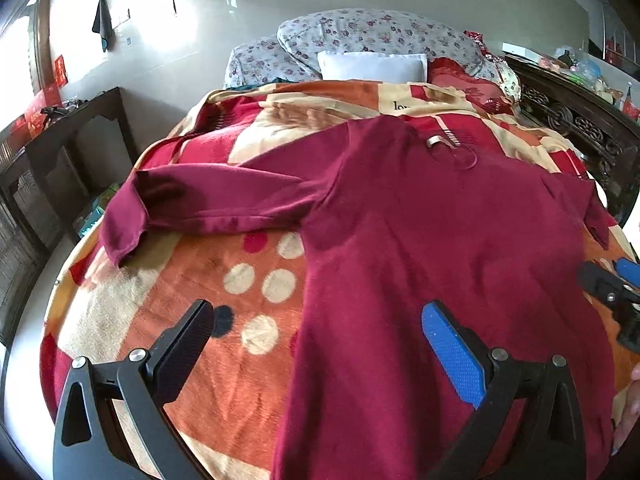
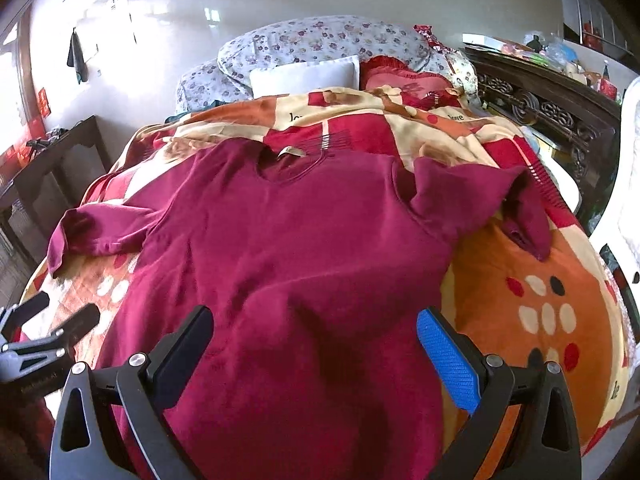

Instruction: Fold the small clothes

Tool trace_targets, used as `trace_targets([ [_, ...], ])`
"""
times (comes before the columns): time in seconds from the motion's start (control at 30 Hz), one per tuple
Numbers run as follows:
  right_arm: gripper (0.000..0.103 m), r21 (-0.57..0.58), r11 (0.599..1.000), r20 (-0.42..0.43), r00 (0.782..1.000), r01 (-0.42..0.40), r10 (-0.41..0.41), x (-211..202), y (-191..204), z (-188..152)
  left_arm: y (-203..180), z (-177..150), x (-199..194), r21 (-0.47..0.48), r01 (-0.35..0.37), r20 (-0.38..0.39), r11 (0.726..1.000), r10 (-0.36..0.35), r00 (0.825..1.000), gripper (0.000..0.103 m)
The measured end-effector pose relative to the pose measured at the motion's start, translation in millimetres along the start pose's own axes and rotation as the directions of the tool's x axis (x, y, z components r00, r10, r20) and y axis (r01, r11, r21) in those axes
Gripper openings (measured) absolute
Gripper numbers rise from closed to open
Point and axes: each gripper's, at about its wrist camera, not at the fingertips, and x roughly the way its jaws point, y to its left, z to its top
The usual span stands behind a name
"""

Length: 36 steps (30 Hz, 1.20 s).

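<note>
A dark red short-sleeved shirt [image 1: 440, 240] lies spread flat, collar away from me, on a patterned blanket on a bed; it also shows in the right wrist view [image 2: 288, 248]. My left gripper [image 1: 316, 324] is open and empty, hovering over the shirt's lower left edge. My right gripper [image 2: 314, 330] is open and empty over the shirt's lower body. The right gripper shows at the right edge of the left wrist view [image 1: 616, 280], and the left gripper at the left edge of the right wrist view [image 2: 52, 320]. The left sleeve [image 1: 168, 208] lies outstretched; the right sleeve [image 2: 500, 204] is rumpled.
The orange, red and cream blanket [image 2: 540, 300] covers the bed. Floral pillows [image 2: 320, 44], a white pillow [image 2: 304, 74] and a red cushion [image 2: 404, 78] lie at the head. A dark table [image 1: 68, 140] stands left; a carved wooden cabinet [image 2: 540, 100] stands right.
</note>
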Motion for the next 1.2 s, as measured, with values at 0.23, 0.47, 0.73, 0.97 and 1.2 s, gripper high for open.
trace_targets([
  [0.23,0.103,0.033,0.999,0.014,1.000,0.023,-0.024,0,2,-3,4,-3,3,-0.035,-0.002,-0.007,0.999,0.001,1.000,0.103],
  [0.47,0.103,0.044,0.999,0.003,1.000,0.031,-0.031,3,0,-3,5,-4,9,-0.028,-0.001,-0.017,1.000,0.001,1.000,0.103],
  [0.73,0.103,0.056,0.998,-0.009,1.000,0.024,-0.023,9,0,-3,9,-3,20,-0.040,-0.009,-0.036,0.999,0.007,0.999,0.103],
  [0.97,0.103,0.034,0.999,-0.022,1.000,0.011,-0.010,16,6,-3,11,-2,26,-0.040,-0.015,-0.041,0.999,0.014,0.999,0.103],
  [1.2,0.103,0.020,1.000,-0.035,0.999,0.007,-0.007,23,12,-2,11,-1,30,-0.035,-0.021,-0.041,0.999,0.020,0.999,0.103],
])
